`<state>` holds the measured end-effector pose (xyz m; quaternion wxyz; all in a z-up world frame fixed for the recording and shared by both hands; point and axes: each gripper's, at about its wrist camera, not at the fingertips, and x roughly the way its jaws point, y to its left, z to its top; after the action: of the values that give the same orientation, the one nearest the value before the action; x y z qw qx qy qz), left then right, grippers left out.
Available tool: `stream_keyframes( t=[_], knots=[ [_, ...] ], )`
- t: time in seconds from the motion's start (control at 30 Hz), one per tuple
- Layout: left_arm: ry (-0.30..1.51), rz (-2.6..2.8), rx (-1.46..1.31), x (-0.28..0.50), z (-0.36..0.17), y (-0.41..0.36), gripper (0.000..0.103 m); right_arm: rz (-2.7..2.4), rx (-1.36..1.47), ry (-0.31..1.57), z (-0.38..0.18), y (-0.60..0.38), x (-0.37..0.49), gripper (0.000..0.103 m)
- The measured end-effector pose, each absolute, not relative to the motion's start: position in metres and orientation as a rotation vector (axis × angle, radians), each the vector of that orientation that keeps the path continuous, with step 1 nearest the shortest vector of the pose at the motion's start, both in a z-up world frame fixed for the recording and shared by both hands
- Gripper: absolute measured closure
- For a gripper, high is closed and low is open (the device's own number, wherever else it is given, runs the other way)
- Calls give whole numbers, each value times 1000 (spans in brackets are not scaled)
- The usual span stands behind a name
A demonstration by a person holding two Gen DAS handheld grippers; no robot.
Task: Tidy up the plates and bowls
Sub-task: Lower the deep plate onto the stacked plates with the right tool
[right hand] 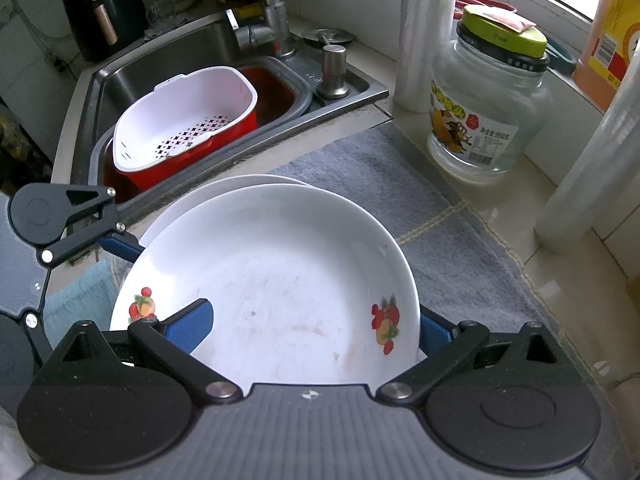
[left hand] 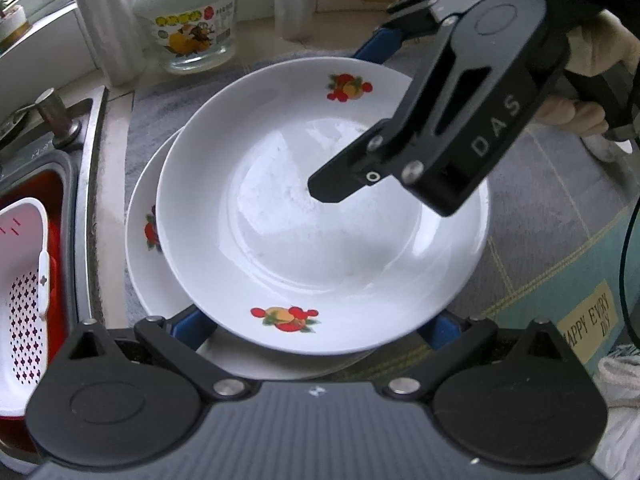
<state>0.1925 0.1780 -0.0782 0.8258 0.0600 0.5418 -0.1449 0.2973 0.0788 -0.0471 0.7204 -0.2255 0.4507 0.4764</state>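
Observation:
A white deep plate with fruit prints (left hand: 316, 216) lies on a second matching plate (left hand: 140, 236), shifted a little to its right. Both rest on a grey mat (left hand: 560, 184). My left gripper (left hand: 320, 330) is open, its blue fingers (left hand: 188, 330) straddling the near rim of the top plate. My right gripper (right hand: 308, 328) is open around the same plate (right hand: 272, 280); one blue finger (right hand: 192, 324) lies over the rim, the other outside it. The lower plate (right hand: 224, 186) shows behind. The right gripper also shows in the left wrist view, reaching over the plate's far right rim.
A steel sink (right hand: 172, 60) with a white colander (right hand: 188, 120) in a red basin lies beside the mat. A glass jar (right hand: 484, 108), film rolls (right hand: 424, 32) and an orange bottle (right hand: 608, 40) stand along the windowsill. A tap (right hand: 272, 16) rises behind the sink.

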Motion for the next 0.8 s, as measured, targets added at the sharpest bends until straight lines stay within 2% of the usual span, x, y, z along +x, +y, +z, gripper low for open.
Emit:
stream_keyframes(
  t=[0.47, 0.8],
  knots=[
    [1268, -351, 186, 211, -79, 177, 0, 1045, -438, 975, -43, 64, 293, 0],
    [1268, -331, 175, 213, -79, 177, 1, 1055, -329, 973, -44, 56, 300, 0]
  ],
)
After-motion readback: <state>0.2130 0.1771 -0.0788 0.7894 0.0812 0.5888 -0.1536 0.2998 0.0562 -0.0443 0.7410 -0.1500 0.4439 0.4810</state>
